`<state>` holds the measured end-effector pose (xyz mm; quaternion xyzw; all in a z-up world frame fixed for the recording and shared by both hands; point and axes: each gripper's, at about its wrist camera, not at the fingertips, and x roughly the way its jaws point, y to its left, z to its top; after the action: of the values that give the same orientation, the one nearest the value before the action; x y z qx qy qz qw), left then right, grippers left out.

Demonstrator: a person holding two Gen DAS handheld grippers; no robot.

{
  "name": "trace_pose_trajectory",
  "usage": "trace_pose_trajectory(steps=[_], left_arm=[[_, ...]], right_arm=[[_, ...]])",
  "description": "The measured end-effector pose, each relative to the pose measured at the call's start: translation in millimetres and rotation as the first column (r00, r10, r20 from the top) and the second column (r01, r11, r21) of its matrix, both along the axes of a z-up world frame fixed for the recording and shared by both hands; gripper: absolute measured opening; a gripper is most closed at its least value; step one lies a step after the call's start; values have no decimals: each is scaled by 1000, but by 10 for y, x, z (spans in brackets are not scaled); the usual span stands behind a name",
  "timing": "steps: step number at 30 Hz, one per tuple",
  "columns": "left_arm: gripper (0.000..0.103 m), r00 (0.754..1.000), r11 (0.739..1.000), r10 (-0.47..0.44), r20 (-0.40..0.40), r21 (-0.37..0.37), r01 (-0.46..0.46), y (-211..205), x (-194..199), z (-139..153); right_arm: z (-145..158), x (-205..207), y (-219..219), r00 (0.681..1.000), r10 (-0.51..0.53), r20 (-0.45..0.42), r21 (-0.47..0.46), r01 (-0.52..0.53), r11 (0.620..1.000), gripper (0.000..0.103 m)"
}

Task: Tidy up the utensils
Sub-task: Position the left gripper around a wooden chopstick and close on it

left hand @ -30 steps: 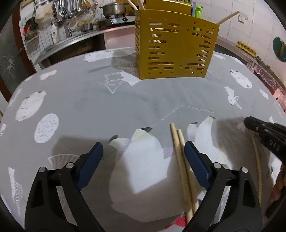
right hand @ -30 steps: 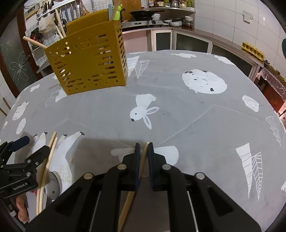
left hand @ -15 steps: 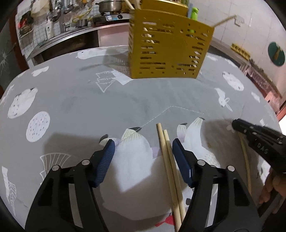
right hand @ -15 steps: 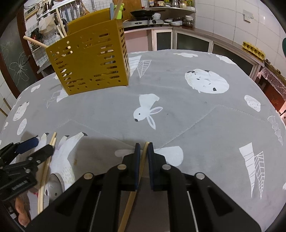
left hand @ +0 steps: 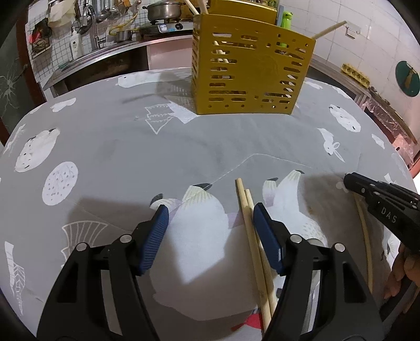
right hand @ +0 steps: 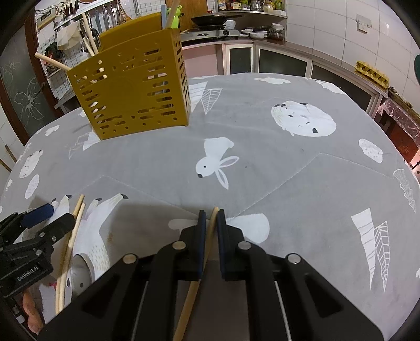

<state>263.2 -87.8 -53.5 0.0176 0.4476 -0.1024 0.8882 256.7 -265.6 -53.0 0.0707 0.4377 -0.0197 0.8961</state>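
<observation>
Wide apart stand the jaws of our left gripper (left hand: 208, 221), low over the grey printed tablecloth (left hand: 136, 152), and they hold nothing. Between its blue pads (left hand: 155, 236), close against the right-hand one, we see two wooden chopsticks (left hand: 250, 223) lying side by side on the cloth, touching each other along their length; whether the pad actually touches them we cannot tell. From the right wrist view the same pair (right hand: 76, 223) lies beside that gripper (right hand: 47, 217), pointing toward the far side of the table.

Further right, our right gripper (right hand: 210, 223) has its jaws drawn together on a single chopstick (right hand: 211, 223), pinching it near its tip while the rest runs back beneath the gripper body. The left wrist view shows this gripper (left hand: 351, 183) at the right edge, with the pale stick (left hand: 365, 230) trailing below it toward the near edge.

At the far side of the table stands one yellow slotted utensil holder (left hand: 249, 76), upright on the cloth and well apart from both grippers. We count three chopsticks on or near the cloth. Several more sticks (right hand: 52, 61) poke out of the holder's top, along with a green item (left hand: 286, 19).
</observation>
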Motion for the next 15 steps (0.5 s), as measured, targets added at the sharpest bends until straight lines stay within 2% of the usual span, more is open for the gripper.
trace_pose_trajectory(steps=[5,10,15], left_arm=[[65,1000,1000,0,-10,14,1,-73,16,-20],[63,1000,1000,15,-3,-22,-15,47,-54,12],[63,999,999,43,7,-21,-43,123,-89,15]], right_arm=[[3,-18,20,1000,4,1,0,-4,1000,9],[1,-23,6,1000,5,3,10,-5,1000,9],[-9,-25,3,1000,6,8,12,-6,1000,9]])
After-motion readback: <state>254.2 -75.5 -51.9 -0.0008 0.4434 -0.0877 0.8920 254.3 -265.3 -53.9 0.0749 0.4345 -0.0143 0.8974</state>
